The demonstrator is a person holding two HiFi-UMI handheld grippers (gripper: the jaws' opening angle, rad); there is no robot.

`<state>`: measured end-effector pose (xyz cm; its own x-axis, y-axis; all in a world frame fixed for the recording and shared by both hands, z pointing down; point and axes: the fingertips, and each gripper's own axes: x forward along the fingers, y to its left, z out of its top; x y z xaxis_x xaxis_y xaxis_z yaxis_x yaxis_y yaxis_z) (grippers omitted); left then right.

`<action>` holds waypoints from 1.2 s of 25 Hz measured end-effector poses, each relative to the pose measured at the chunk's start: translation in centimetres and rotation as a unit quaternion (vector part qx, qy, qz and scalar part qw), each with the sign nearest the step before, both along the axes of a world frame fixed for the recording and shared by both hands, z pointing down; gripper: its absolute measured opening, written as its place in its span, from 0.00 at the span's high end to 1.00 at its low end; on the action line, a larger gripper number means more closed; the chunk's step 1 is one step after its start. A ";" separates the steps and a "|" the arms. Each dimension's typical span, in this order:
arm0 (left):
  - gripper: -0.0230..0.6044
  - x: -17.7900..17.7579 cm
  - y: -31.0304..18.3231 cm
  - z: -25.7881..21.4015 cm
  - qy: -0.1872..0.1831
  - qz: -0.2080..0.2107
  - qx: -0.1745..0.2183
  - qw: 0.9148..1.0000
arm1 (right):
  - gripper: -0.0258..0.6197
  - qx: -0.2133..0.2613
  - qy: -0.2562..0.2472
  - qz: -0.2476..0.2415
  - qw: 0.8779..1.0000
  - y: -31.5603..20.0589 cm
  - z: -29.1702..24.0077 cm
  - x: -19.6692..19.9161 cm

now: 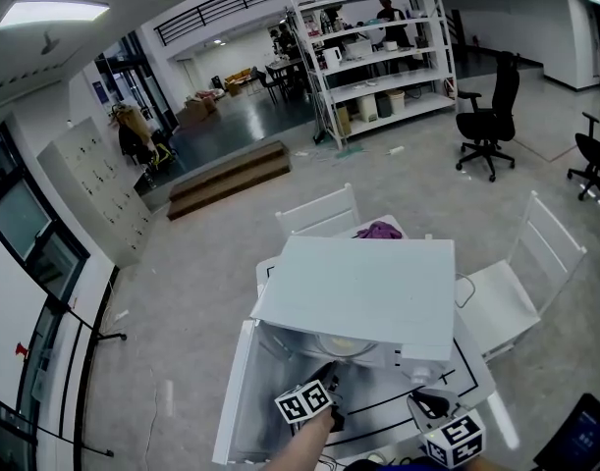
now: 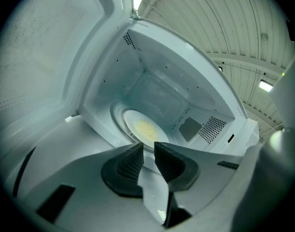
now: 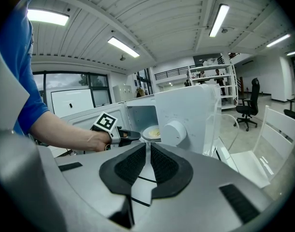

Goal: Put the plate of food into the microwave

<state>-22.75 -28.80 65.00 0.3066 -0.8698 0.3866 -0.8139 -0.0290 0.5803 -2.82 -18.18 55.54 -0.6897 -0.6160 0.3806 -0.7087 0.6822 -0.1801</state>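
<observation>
The white microwave [image 1: 368,285] stands on the table with its door [image 1: 239,400] swung open to the left. A white plate with yellow food [image 2: 144,128] lies on the turntable inside; the plate [image 3: 152,132] also shows past the knob. My left gripper [image 2: 148,151] hangs at the cavity mouth just short of the plate, its jaws a narrow gap apart with nothing between them. My right gripper [image 3: 148,151] rests in front of the microwave's control side, with its jaws together and empty. Left gripper [image 1: 326,389] and right gripper [image 1: 429,406] both sit at the bottom of the head view.
The table [image 1: 473,363] has black lines on its white top. White chairs [image 1: 324,214] [image 1: 535,263] stand behind and to the right. A purple cloth [image 1: 380,231] lies behind the microwave. A dark screen [image 1: 582,440] is at the lower right.
</observation>
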 end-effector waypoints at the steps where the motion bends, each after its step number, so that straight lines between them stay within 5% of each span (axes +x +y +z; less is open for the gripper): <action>1: 0.84 0.0 0.3 -0.2 0.003 -0.005 0.003 1.000 | 0.91 0.001 -0.001 -0.004 1.000 0.0 0.0 0.0; 14: 0.94 3.9 8.2 -5.2 0.012 -0.029 0.059 0.998 | 0.91 0.004 -0.018 -0.039 0.999 3.6 -1.0 2.9; 30: 0.95 8.1 19.0 -10.1 -0.023 -0.038 0.107 0.993 | 0.91 0.011 -0.048 -0.094 0.994 7.6 -2.4 4.2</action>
